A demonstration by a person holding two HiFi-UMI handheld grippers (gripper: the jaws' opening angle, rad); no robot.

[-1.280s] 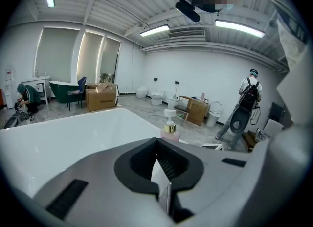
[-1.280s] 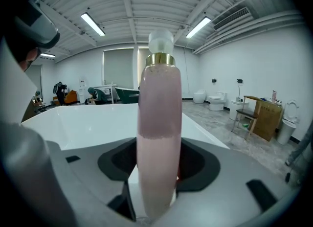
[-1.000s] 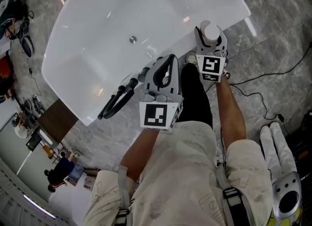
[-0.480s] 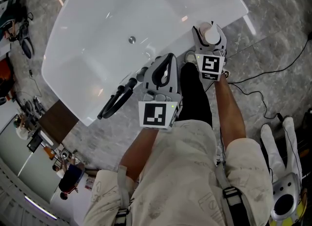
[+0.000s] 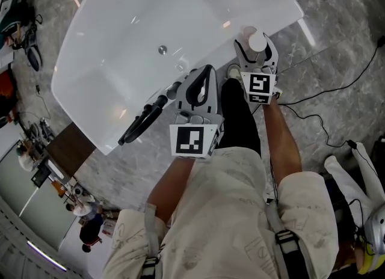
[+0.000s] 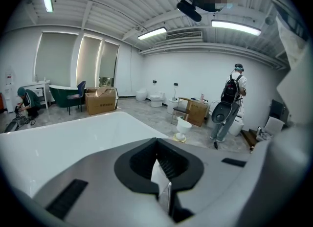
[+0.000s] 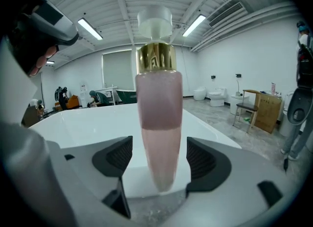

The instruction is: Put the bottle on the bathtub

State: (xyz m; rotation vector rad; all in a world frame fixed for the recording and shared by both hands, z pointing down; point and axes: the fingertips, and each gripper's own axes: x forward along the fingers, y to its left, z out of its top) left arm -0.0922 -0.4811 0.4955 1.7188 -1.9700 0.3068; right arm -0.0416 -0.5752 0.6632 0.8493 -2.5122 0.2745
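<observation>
The left claw (image 5: 204, 74) is held forward and tilted downward, its jaws brought together with nothing seen between them. The right claw (image 5: 257, 46) is held beside it at a like tilt. Its jaws have just been opening and are spread wide, with the bottle (image 7: 159, 123) standing between them, apparently untouched by either pad. The left forearm (image 5: 171, 187) and the right forearm (image 5: 283, 145) are extended forward from the body.

A black cable (image 5: 337, 87) is seen on the grey marble floor (image 5: 337, 31). A cardboard box (image 6: 100, 101) is set just beside a dark chair (image 6: 78, 93), and a person (image 6: 234, 99) is seen standing well apart.
</observation>
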